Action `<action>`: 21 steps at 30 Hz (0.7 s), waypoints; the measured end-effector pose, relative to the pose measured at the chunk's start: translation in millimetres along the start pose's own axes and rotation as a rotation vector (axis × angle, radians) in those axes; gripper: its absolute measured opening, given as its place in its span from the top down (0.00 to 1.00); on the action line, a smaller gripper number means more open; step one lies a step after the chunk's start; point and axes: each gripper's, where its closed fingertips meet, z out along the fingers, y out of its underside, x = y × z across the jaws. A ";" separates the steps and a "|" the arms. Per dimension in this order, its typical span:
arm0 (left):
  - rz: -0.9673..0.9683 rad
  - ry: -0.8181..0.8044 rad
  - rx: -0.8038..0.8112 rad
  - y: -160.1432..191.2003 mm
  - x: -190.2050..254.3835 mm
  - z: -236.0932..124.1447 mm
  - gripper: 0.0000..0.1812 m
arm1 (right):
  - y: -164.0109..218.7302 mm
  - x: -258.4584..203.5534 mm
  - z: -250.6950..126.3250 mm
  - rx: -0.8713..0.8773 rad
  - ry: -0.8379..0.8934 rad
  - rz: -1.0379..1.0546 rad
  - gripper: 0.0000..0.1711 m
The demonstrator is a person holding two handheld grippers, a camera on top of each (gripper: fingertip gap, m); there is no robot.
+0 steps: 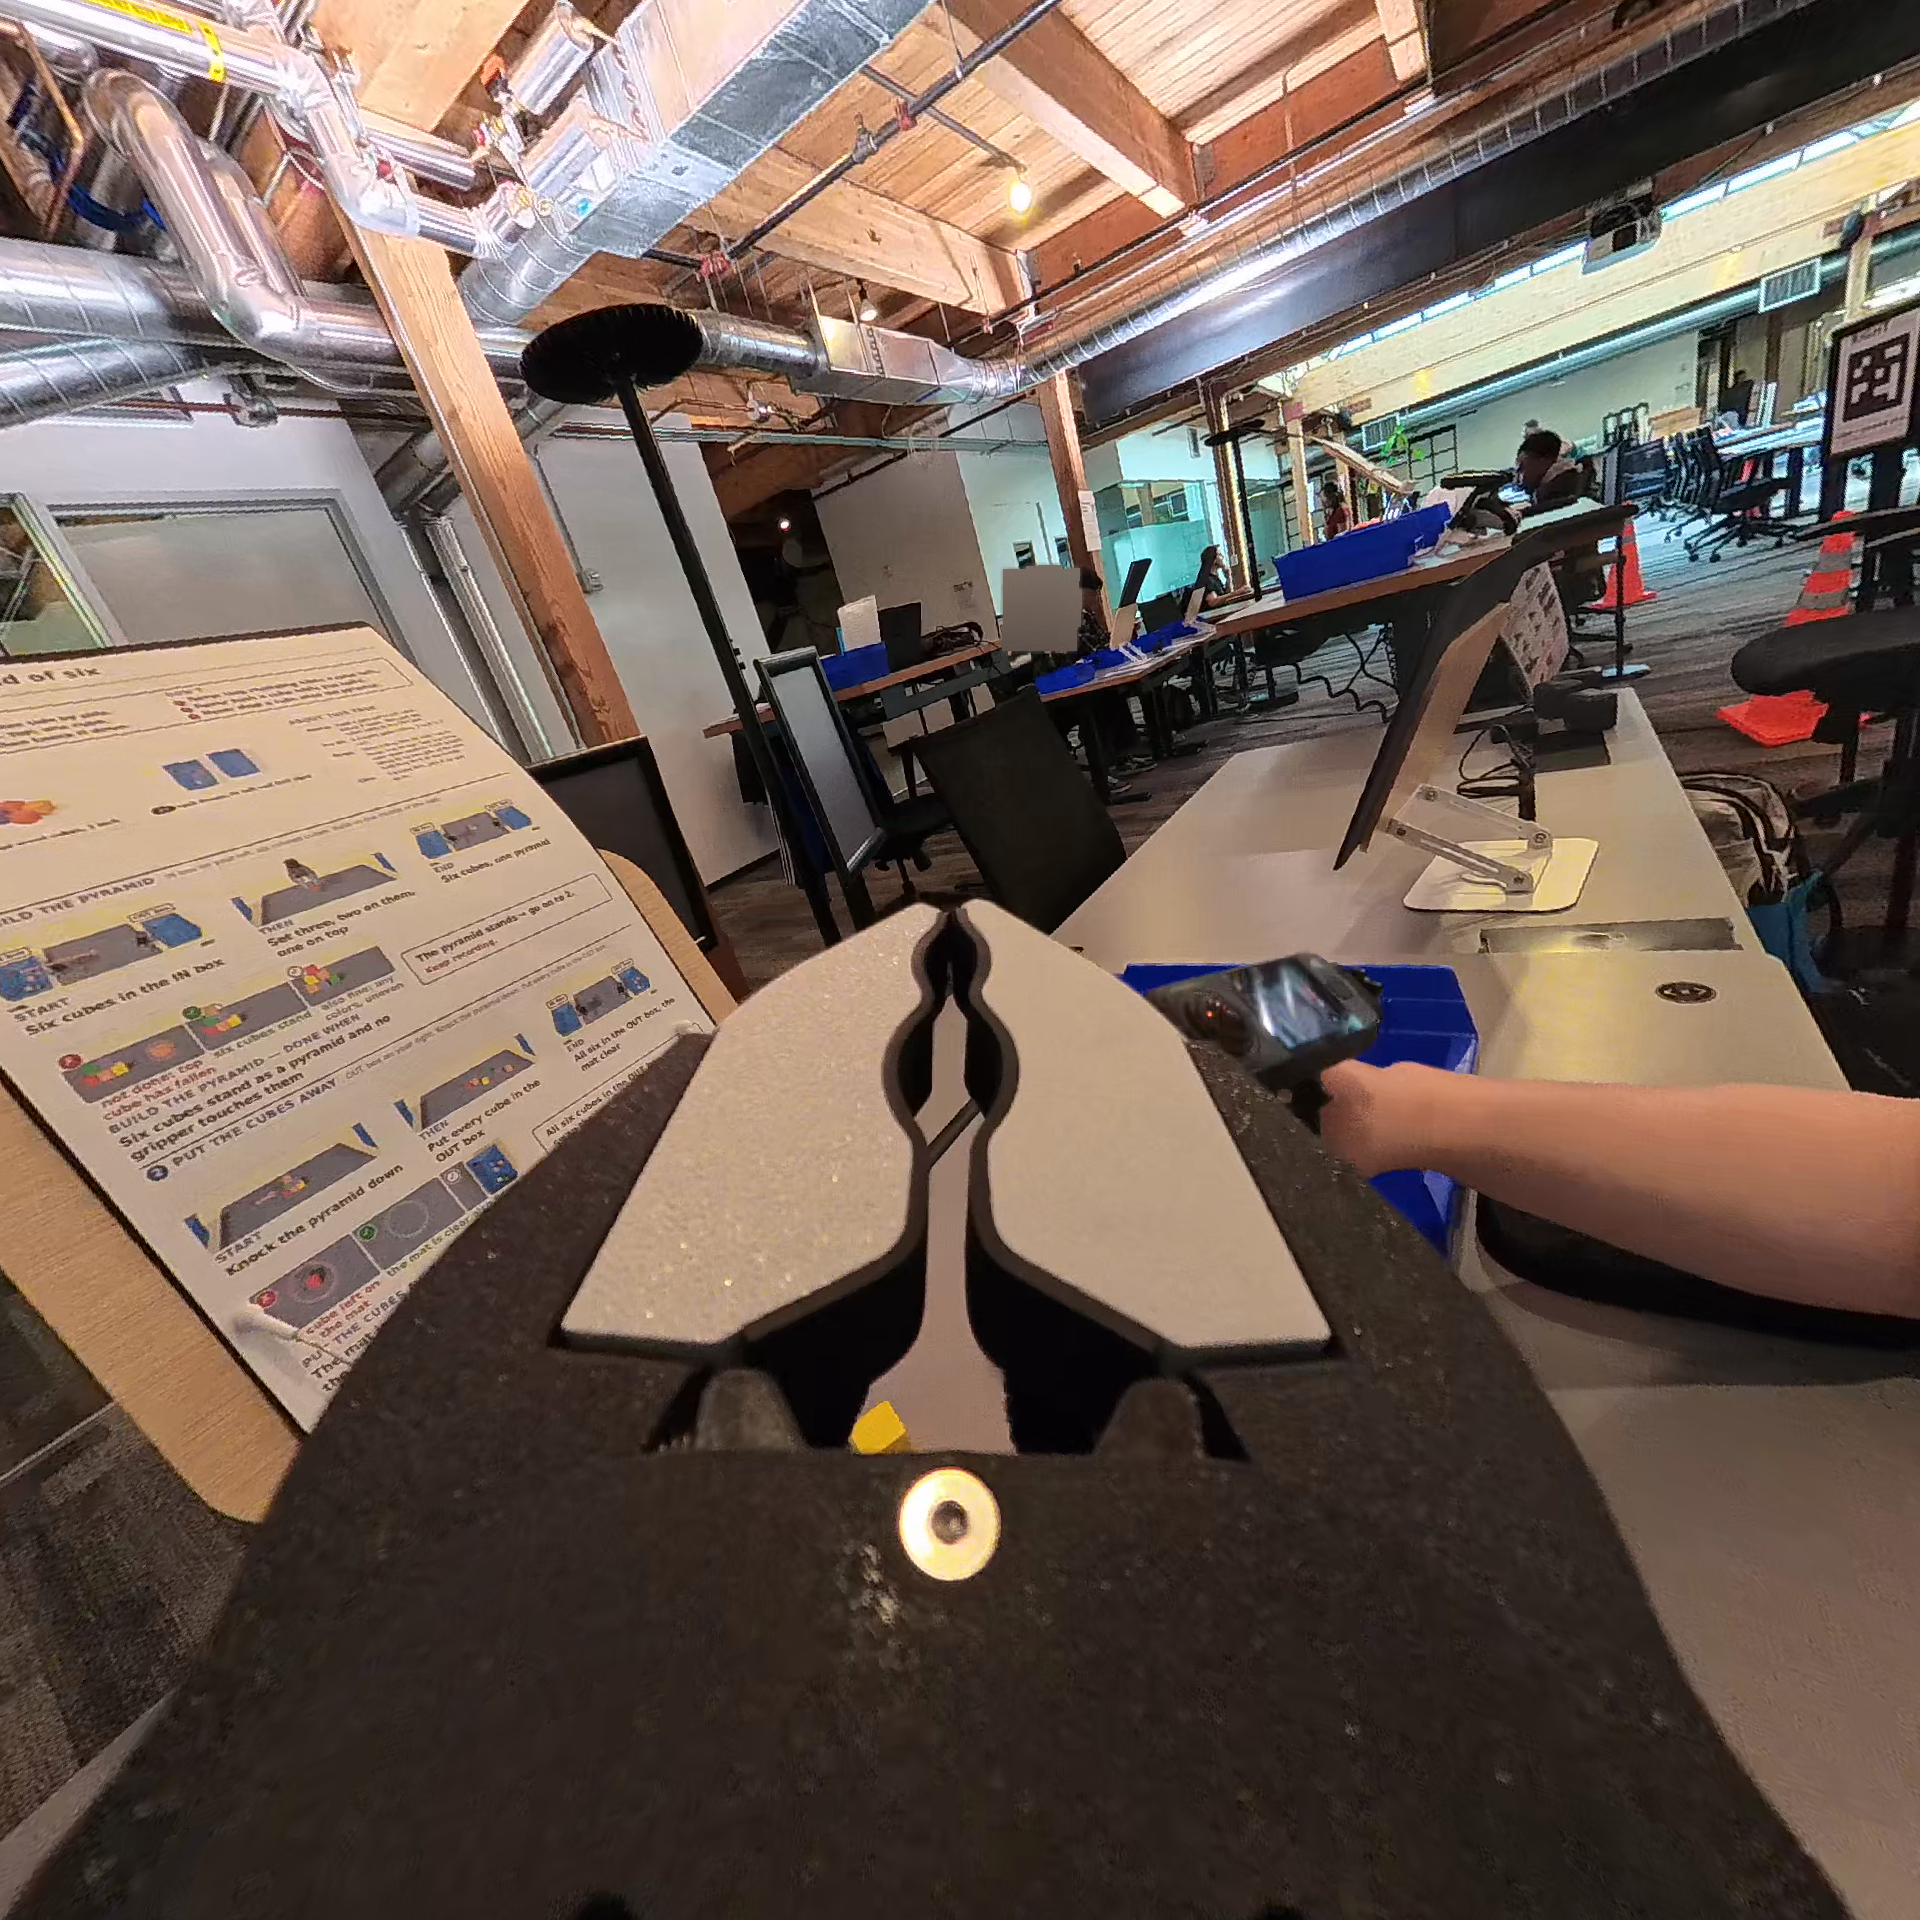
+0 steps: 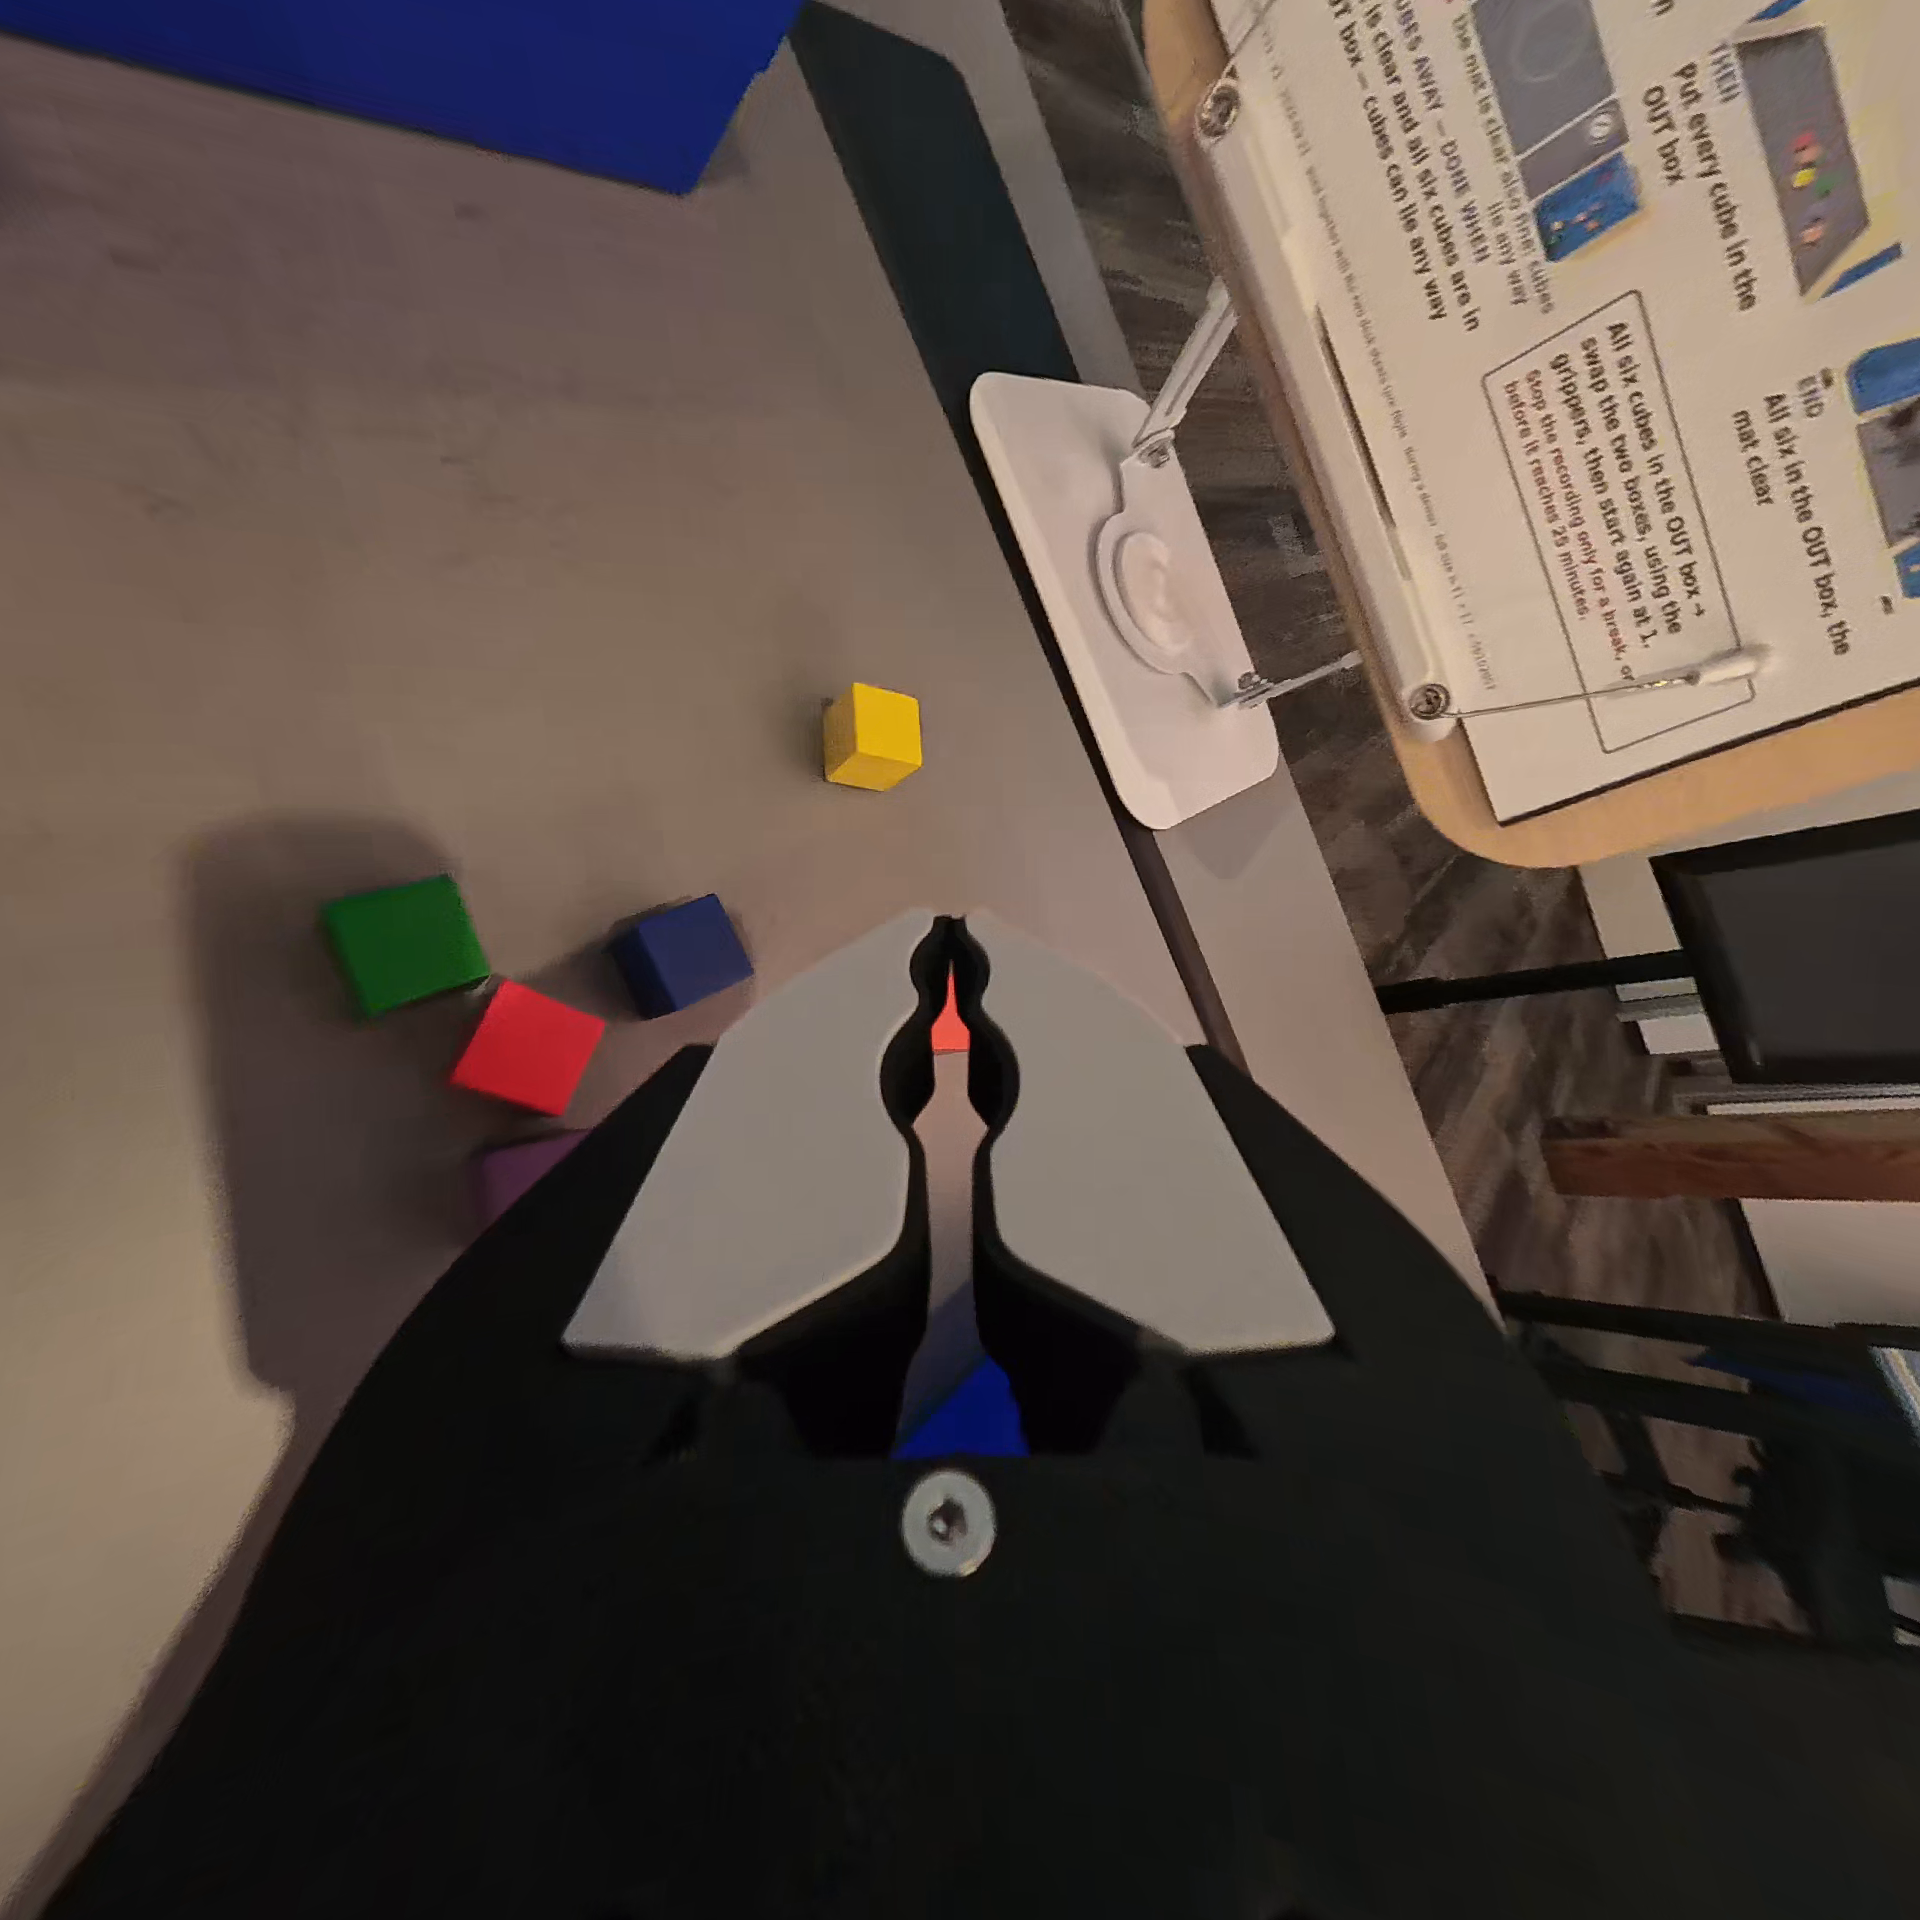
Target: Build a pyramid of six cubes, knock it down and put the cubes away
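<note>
A: Where are the cubes?

B: They are scattered loose on the grey mat (image 2: 312, 468): a yellow cube (image 2: 871, 736) apart from the rest, and a green cube (image 2: 405, 940), a red cube (image 2: 528, 1044) and a blue cube (image 2: 681, 953) close together. A purple cube (image 2: 525, 1169) is half hidden by the right gripper (image 2: 951, 925), and a sliver of orange shows between its fingers. Nothing is stacked, so putting away is judged to be the step in hand.

A: And the jaws?

B: Both pairs are closed together, with nothing gripped. The left gripper (image 1: 951, 914) is held up, pointed away from the mat.

A: How should a pick be done?

B: The jaws should be opened before the descent, squared to two flat faces, and one cube taken at a time. The yellow one is best taken first, since no neighbour would be nudged. The blue box (image 2: 416, 73) lies at the far edge.
</note>
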 end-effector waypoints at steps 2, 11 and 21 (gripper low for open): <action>0.004 -0.004 -0.004 0.5 -0.5 0.0 1.00 | 0.5 0.5 -1.9 0.014 -0.028 0.029 1.00; 0.015 -0.004 -0.003 -1.2 -0.3 -2.1 1.00 | 22.1 -64.2 2.6 -0.113 -0.455 0.056 0.93; 0.035 0.026 -0.041 6.1 6.9 3.1 1.00 | 76.3 -94.5 0.1 -0.426 -0.562 -0.095 0.78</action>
